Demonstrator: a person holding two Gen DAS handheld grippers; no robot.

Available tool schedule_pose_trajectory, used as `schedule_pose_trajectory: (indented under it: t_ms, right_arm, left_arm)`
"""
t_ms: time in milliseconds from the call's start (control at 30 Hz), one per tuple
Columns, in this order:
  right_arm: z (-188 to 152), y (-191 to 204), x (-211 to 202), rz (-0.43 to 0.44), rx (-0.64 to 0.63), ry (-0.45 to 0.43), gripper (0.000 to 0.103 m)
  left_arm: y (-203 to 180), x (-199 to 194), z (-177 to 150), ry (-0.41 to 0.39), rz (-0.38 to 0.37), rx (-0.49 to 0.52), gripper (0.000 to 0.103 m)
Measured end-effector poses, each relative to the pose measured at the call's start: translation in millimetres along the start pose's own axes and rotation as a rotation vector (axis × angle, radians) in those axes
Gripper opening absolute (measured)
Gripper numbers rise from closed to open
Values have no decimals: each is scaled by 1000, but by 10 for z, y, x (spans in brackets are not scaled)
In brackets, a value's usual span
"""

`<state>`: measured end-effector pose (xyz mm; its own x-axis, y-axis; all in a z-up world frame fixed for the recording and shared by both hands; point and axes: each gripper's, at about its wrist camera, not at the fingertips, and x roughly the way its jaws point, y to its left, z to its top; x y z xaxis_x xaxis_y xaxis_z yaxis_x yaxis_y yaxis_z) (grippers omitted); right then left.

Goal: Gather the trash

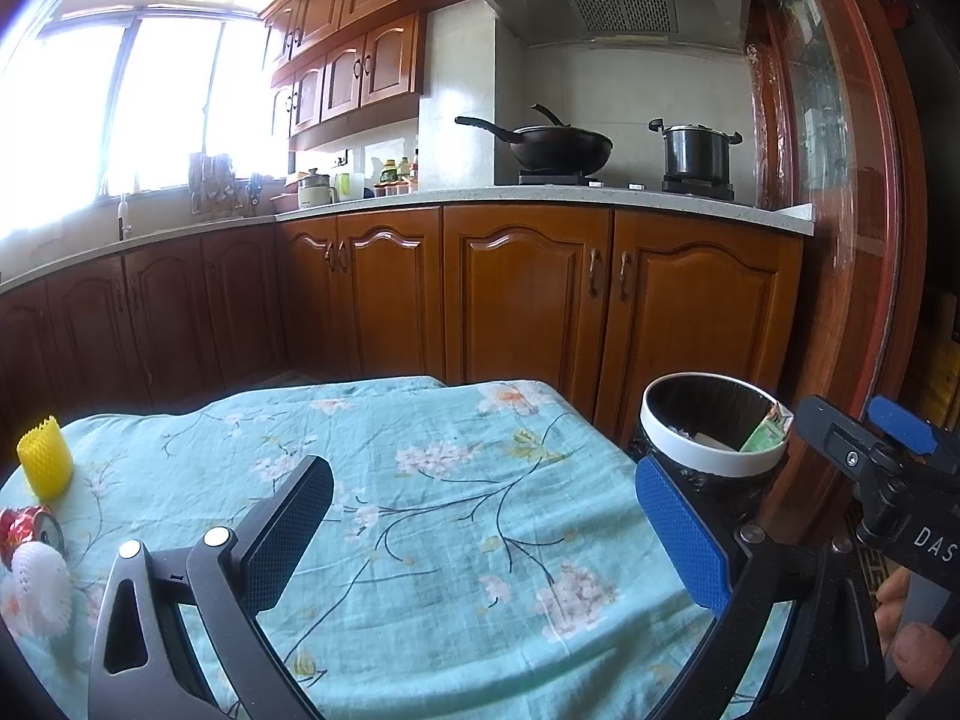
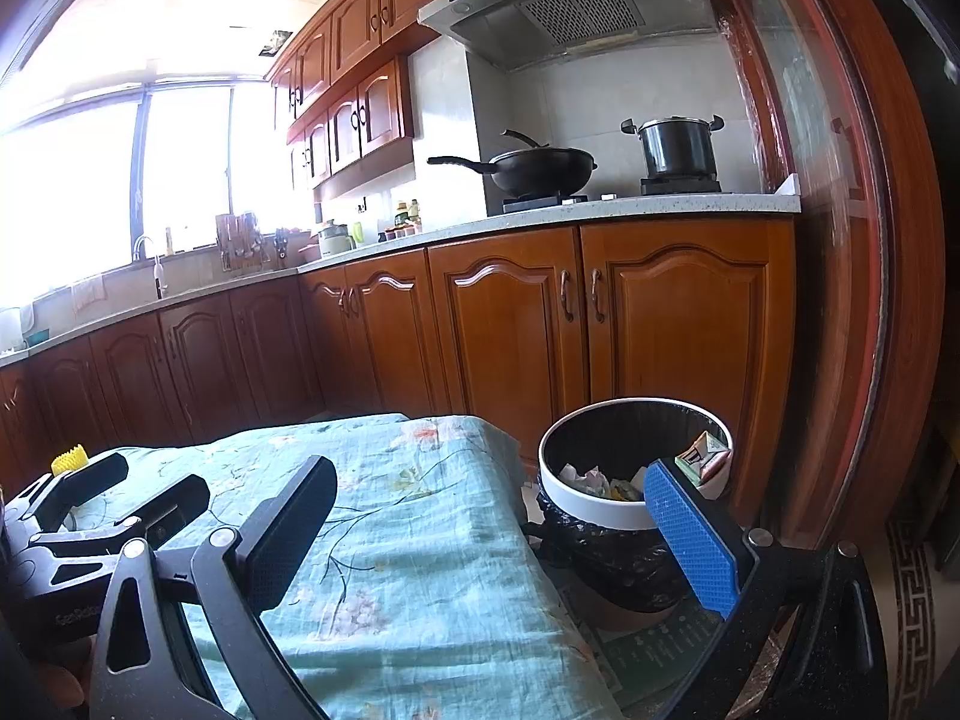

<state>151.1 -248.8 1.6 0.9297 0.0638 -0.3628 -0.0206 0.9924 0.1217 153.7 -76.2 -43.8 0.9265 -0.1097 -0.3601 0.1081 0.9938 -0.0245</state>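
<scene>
A white-rimmed trash bin (image 1: 708,450) with a black liner stands at the table's right edge; it also shows in the right wrist view (image 2: 600,498), holding crumpled paper and a green carton (image 2: 702,456). A yellow foam net (image 1: 45,459), a red can (image 1: 33,528) and a white foam net (image 1: 39,588) lie at the table's left. My left gripper (image 1: 486,534) is open and empty over the table's middle. My right gripper (image 2: 492,534) is open and empty, over the table's right edge beside the bin. The yellow net (image 2: 69,459) peeks out behind the left gripper (image 2: 114,492).
The table carries a turquoise floral cloth (image 1: 420,480). Brown kitchen cabinets (image 1: 528,294) stand behind, with a wok (image 1: 552,147) and a pot (image 1: 696,153) on the stove. A wooden door frame (image 1: 852,240) rises right of the bin.
</scene>
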Motion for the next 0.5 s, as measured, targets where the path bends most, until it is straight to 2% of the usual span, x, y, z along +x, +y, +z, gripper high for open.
schedule_pose_trajectory:
  t_ms: [500]
  right_arm:
    - [22,-3,-15,5,3,-1,103]
  left_arm:
    - [1,2,10,-1,-8,7,101]
